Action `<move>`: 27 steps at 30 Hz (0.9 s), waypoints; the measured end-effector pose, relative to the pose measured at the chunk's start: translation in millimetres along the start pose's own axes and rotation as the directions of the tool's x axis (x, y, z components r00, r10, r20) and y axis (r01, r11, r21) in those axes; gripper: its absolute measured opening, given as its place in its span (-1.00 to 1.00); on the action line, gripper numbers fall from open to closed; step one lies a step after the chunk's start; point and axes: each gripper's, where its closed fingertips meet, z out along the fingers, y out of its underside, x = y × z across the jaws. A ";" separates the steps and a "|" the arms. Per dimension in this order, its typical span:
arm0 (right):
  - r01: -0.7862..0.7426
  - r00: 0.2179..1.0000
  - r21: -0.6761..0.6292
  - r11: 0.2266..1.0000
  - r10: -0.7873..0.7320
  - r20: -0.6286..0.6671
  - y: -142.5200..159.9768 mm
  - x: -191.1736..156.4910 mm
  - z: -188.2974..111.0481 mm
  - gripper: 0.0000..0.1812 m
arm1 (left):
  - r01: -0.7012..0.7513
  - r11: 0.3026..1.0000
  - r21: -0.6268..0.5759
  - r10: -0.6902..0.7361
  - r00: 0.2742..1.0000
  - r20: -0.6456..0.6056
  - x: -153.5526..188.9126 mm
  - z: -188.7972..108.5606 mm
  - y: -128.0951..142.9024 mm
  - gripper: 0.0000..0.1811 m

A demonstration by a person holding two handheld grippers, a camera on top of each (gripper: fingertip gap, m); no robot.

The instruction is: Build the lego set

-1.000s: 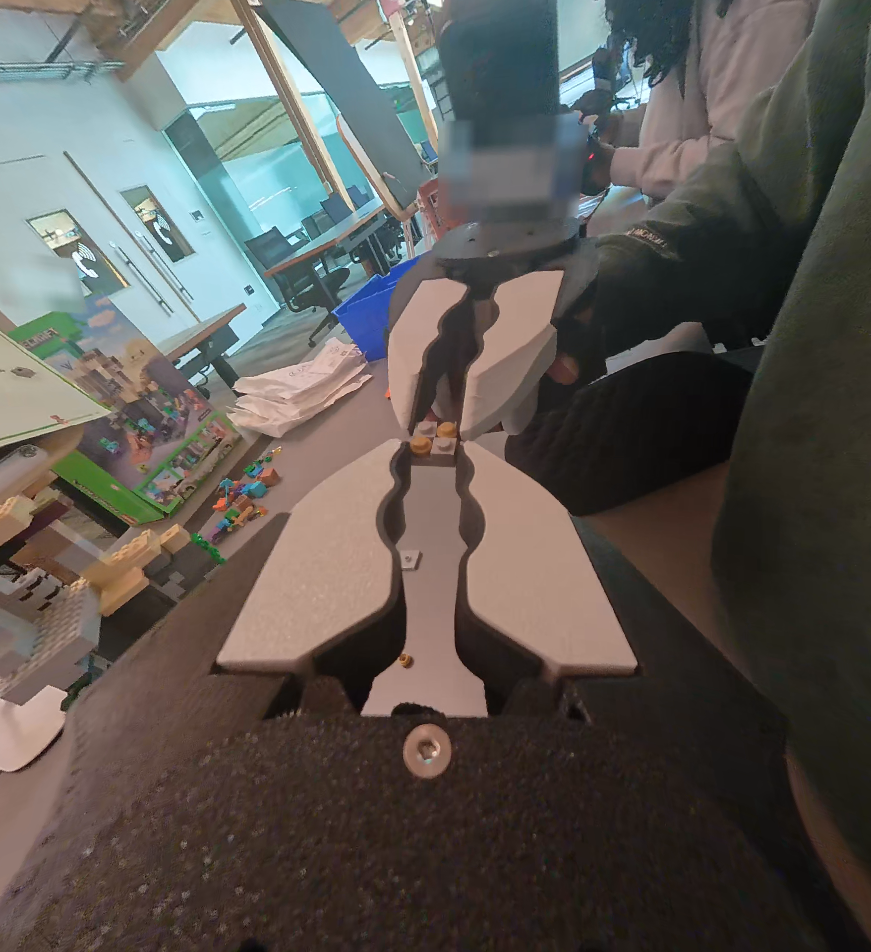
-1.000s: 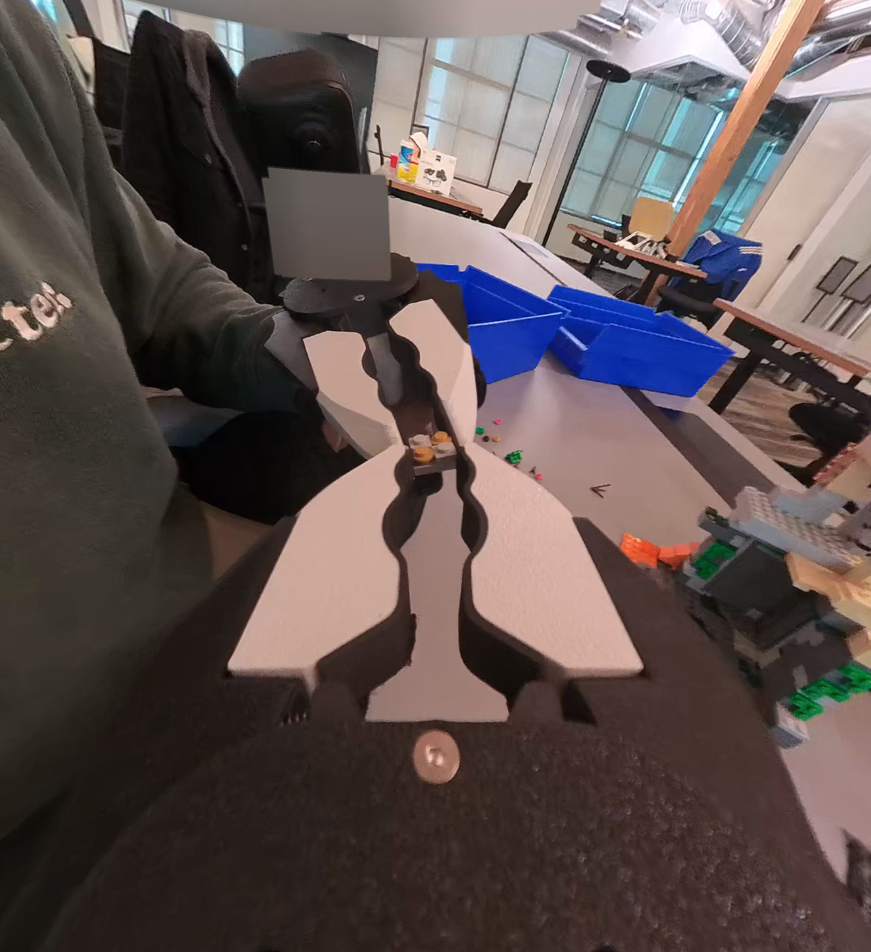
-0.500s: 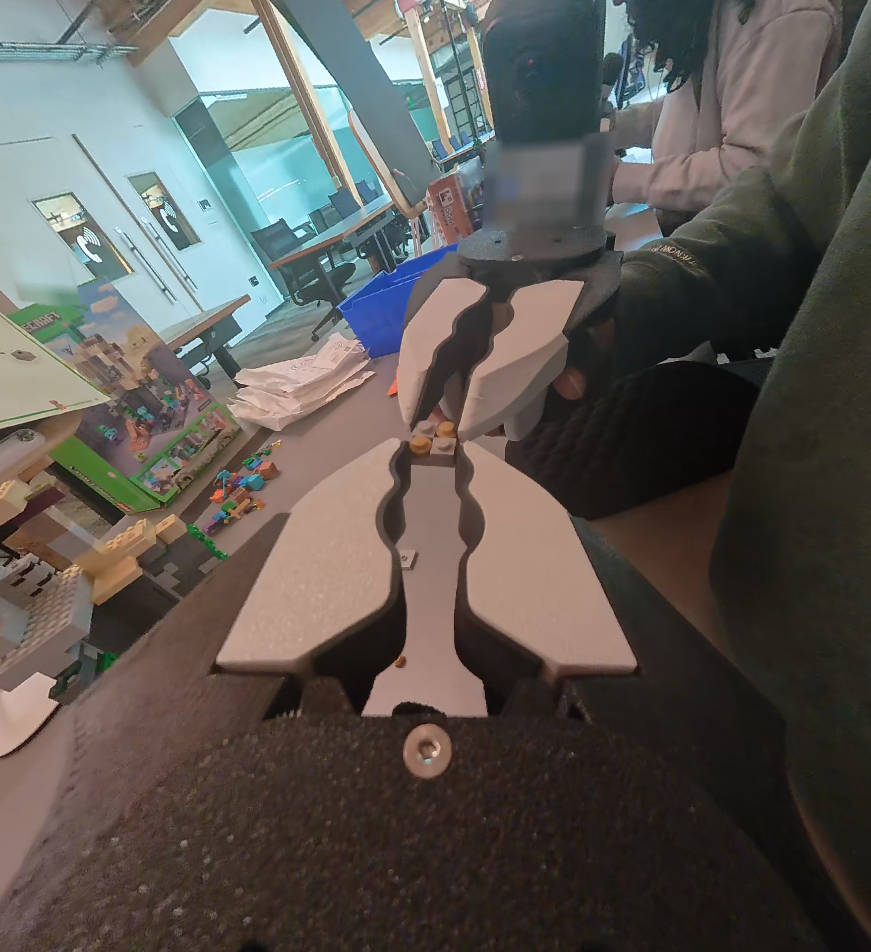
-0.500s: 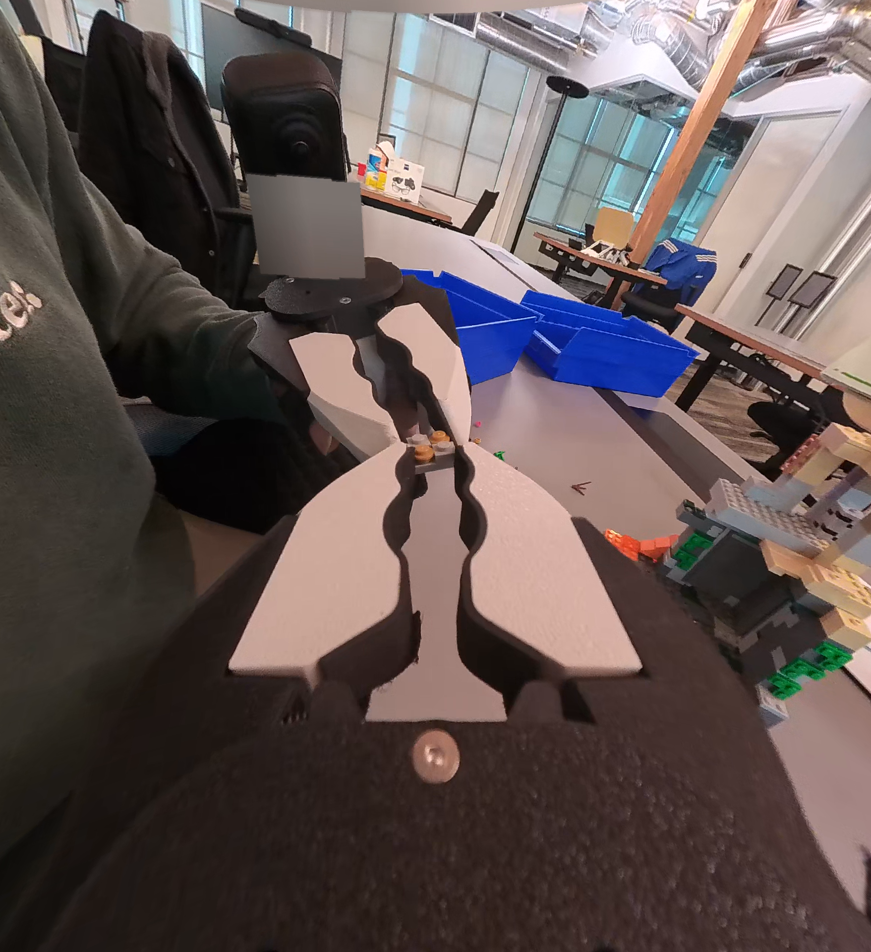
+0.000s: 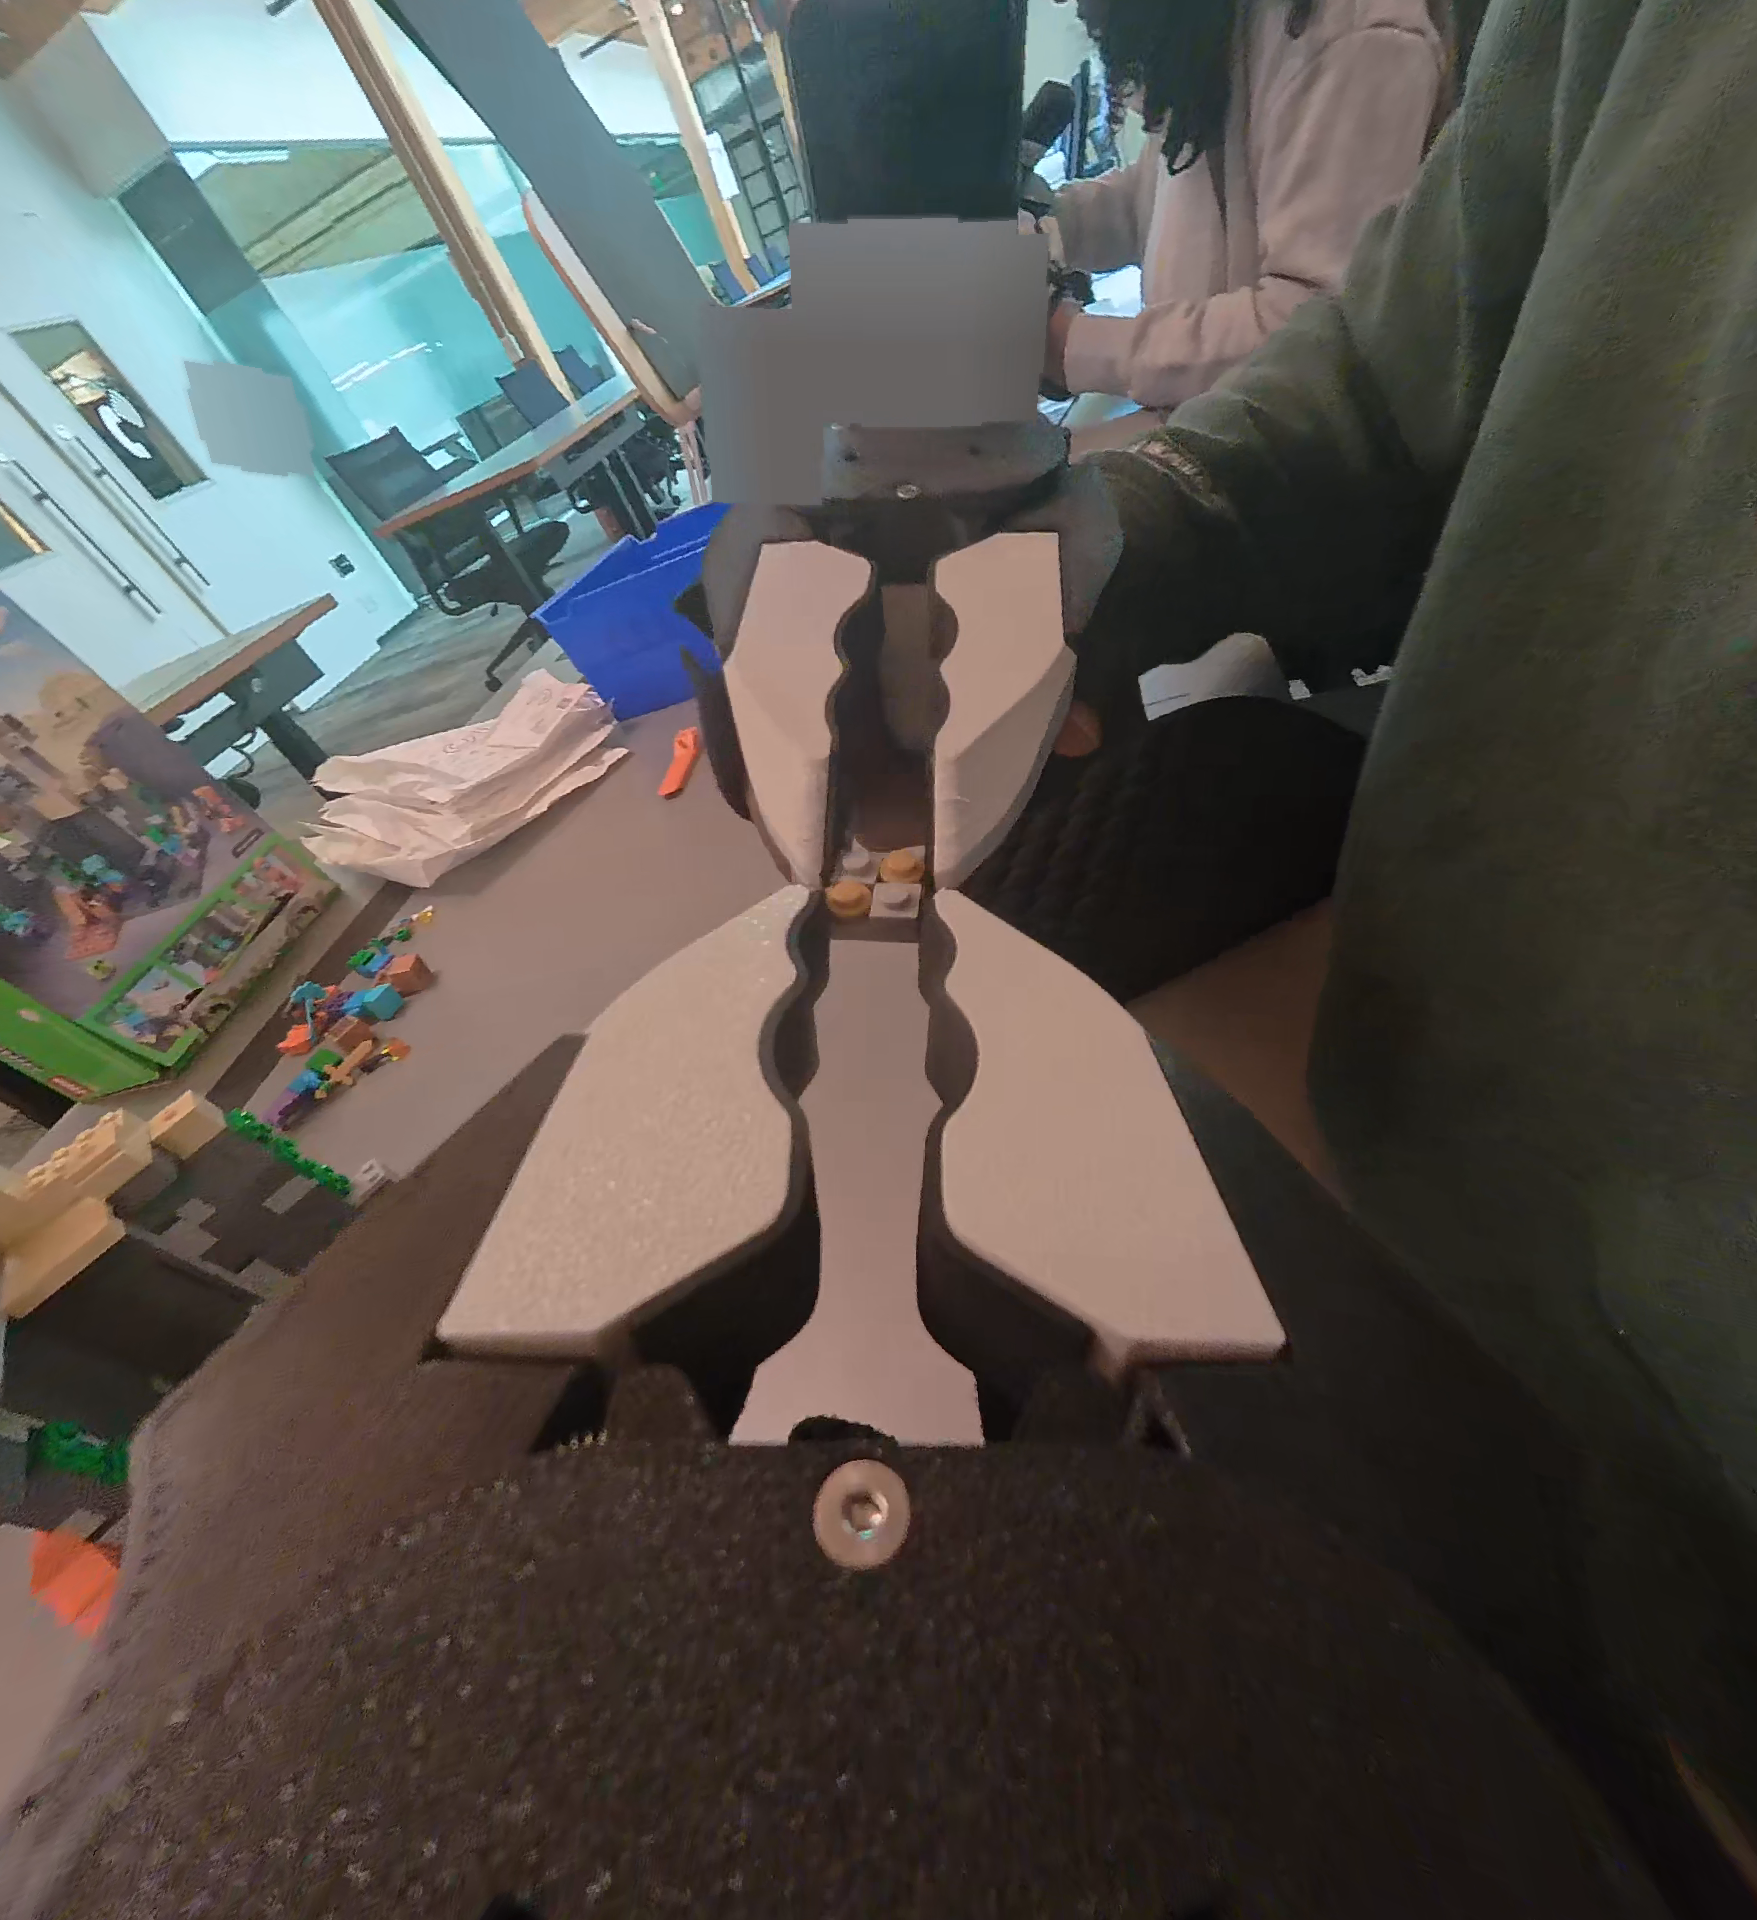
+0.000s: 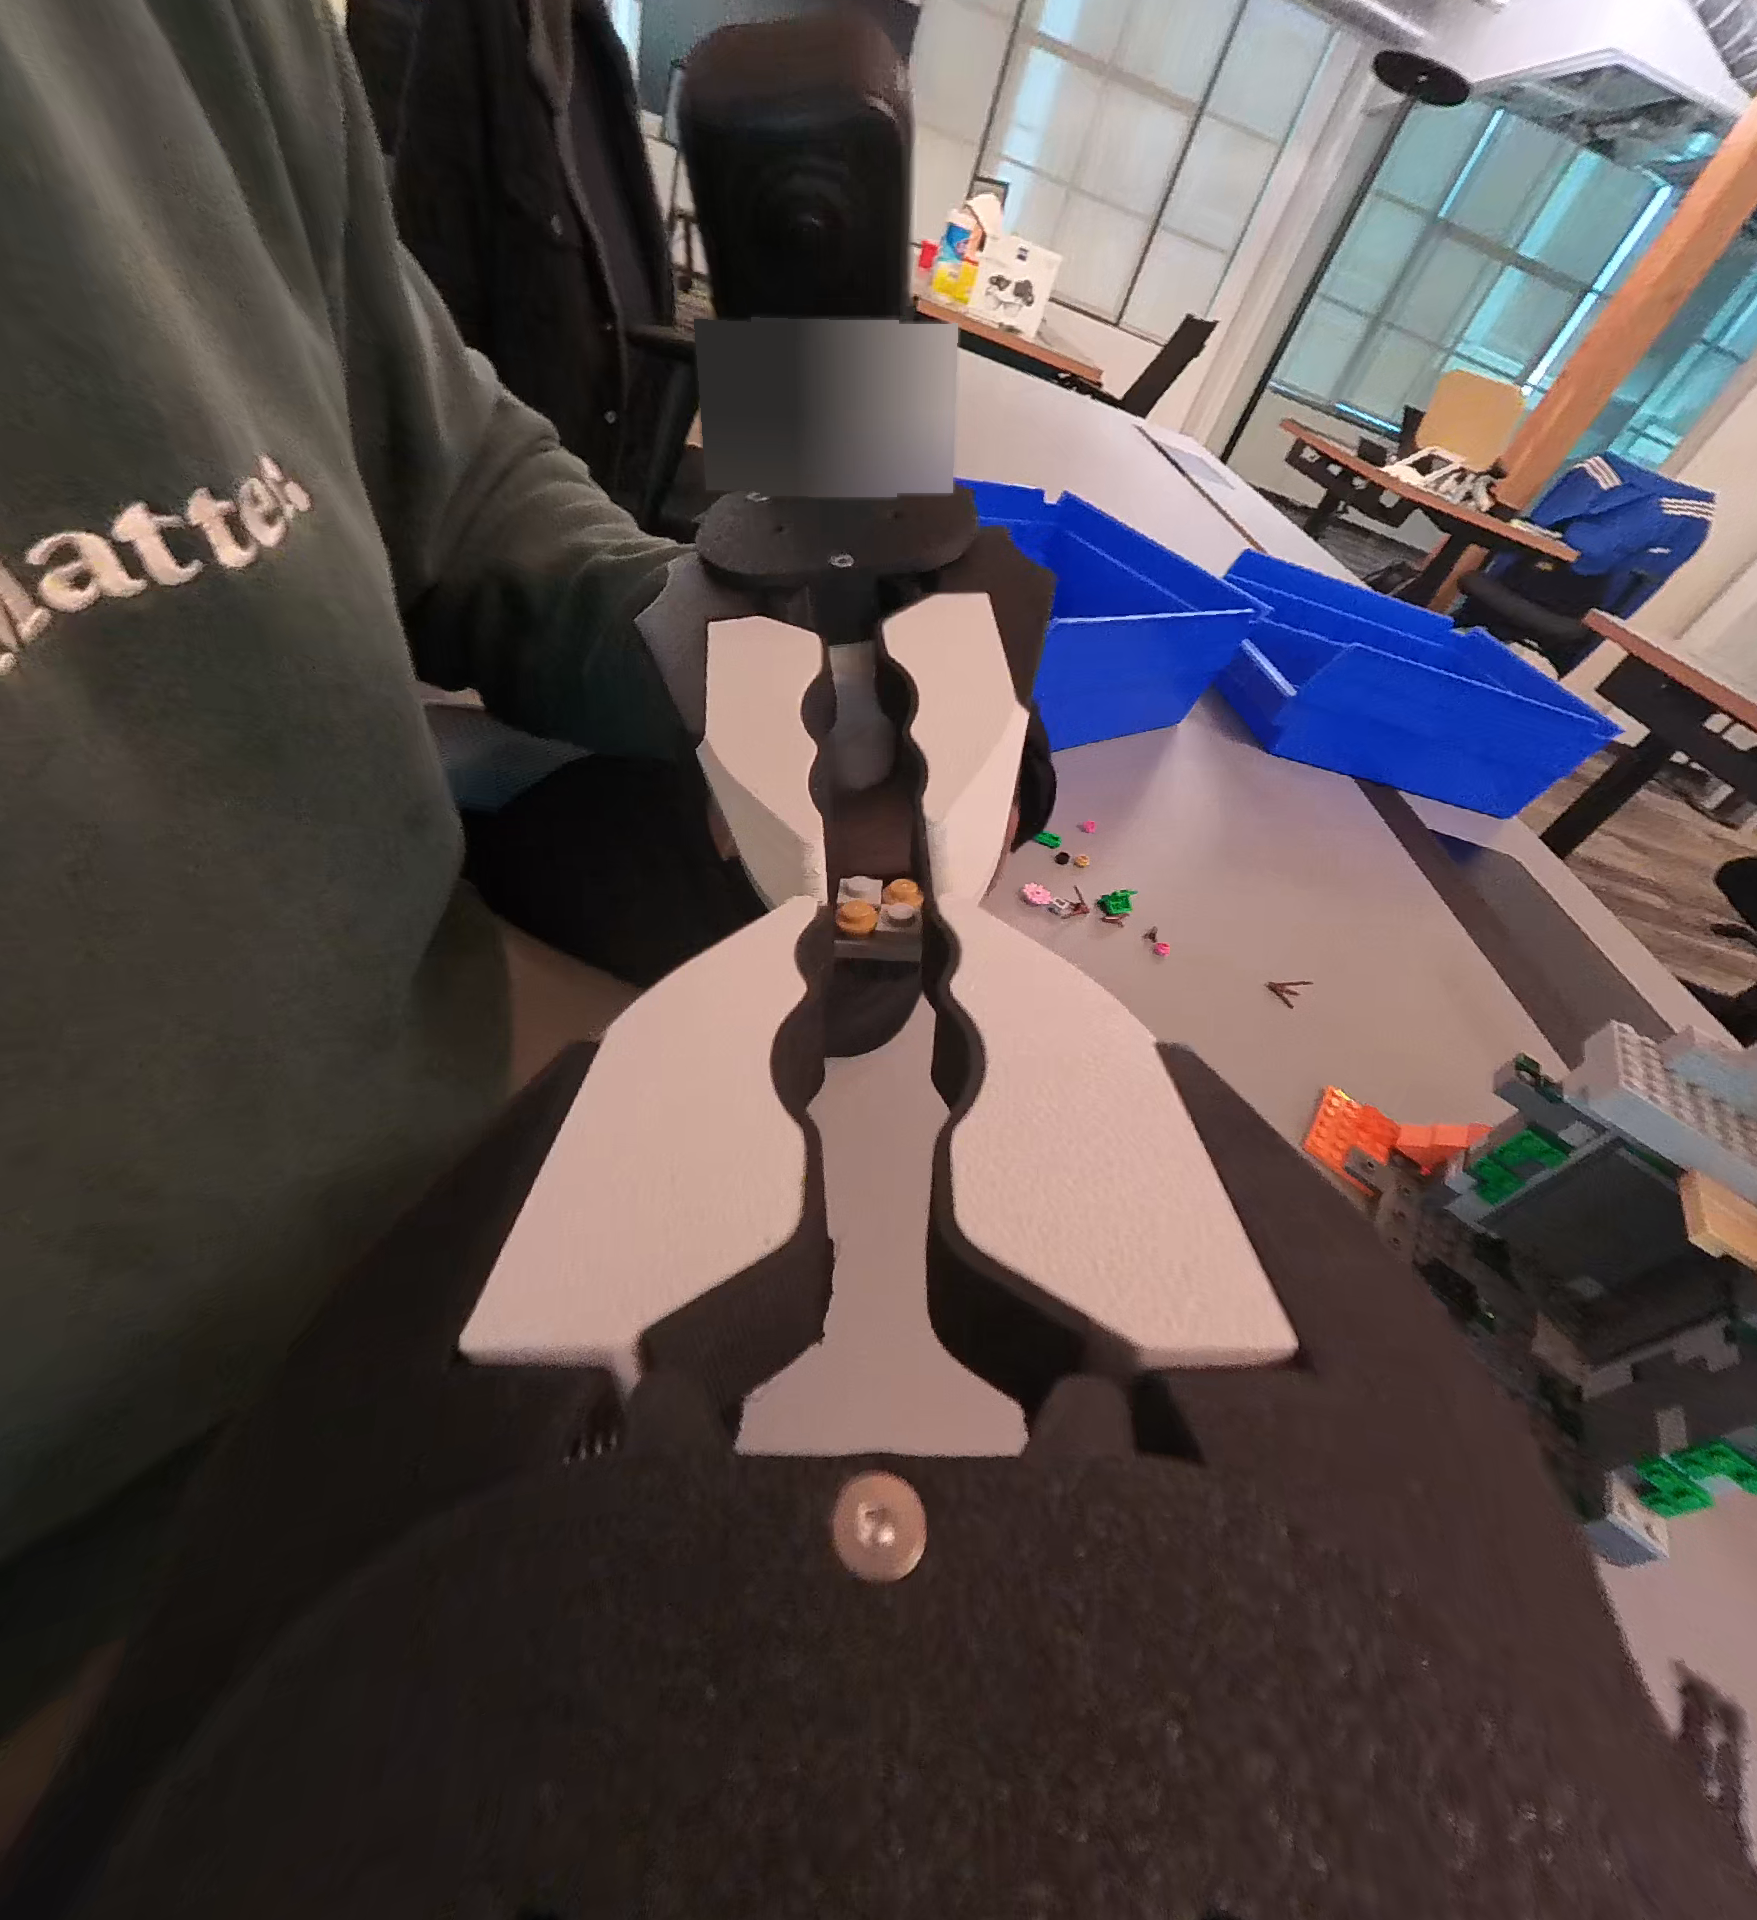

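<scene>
A small lego assembly (image 5: 875, 890), a dark grey plate with two tan round studs and two grey tiles on top, is held in the air between both grippers, which face each other tip to tip. My left gripper (image 5: 874, 920) is shut on its near side. My right gripper (image 6: 879, 935) is shut on the same assembly (image 6: 879, 914) from the opposite side. The right gripper's white fingers (image 5: 786, 748) show in the left wrist view, and the left gripper's fingers (image 6: 760, 758) show in the right wrist view. A larger part-built lego model (image 6: 1632, 1247) stands on the grey table at the right.
A lego box (image 5: 95, 914), loose coloured pieces (image 5: 354, 1018), white paper bags (image 5: 469, 769), an orange tool (image 5: 682, 746) and a blue bin (image 5: 635, 613) lie to the left. Blue bins (image 6: 1425, 707) and small loose pieces (image 6: 1082, 894) are on the table (image 6: 1321, 914). A green sleeve is close by. Only a small space, under 4 cm, lies between the two pairs of fingers.
Both grippers stay closed tip to tip on the small assembly. The pair has shifted slightly, and the opposite gripper now stands straighter and more squarely in line in each view.
</scene>
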 end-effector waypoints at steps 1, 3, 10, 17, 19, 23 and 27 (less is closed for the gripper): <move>0.007 1.000 -0.002 1.000 -0.007 0.008 -0.2 -1.0 -0.3 -0.83 | 0.002 1.000 0.001 -0.002 1.000 -0.013 1.5 0.4 -0.3 -0.82; 0.015 1.000 -0.004 1.000 -0.015 0.026 -0.8 -2.9 -1.2 -0.83 | 0.007 1.000 0.007 -0.007 1.000 -0.026 3.1 1.0 -1.2 -0.82; 0.038 0.998 -0.009 0.999 -0.038 0.059 -0.9 -7.2 -3.9 -0.83 | 0.018 1.000 0.010 -0.017 0.997 -0.075 7.7 4.1 -1.8 -0.82; -0.006 1.000 -0.001 1.000 0.006 0.027 1.4 -2.8 -4.5 -0.83 | 0.028 1.000 -0.001 -0.028 0.997 -0.071 4.0 6.2 0.6 -0.82; -0.014 1.000 0.005 1.000 0.014 0.018 1.2 -1.0 -5.0 -0.83 | 0.028 1.000 -0.005 -0.029 0.997 -0.068 2.2 6.6 0.5 -0.82; -0.005 1.000 0.001 1.000 0.005 0.004 0.6 0.7 -5.6 -0.83 | 0.030 1.000 -0.008 -0.030 0.997 -0.075 0.6 7.1 -0.4 -0.82; -0.019 1.000 0.012 1.000 0.019 -0.023 -0.7 4.1 -6.9 -0.83 | 0.028 1.000 -0.004 -0.028 0.998 -0.051 -2.7 7.9 -2.1 -0.82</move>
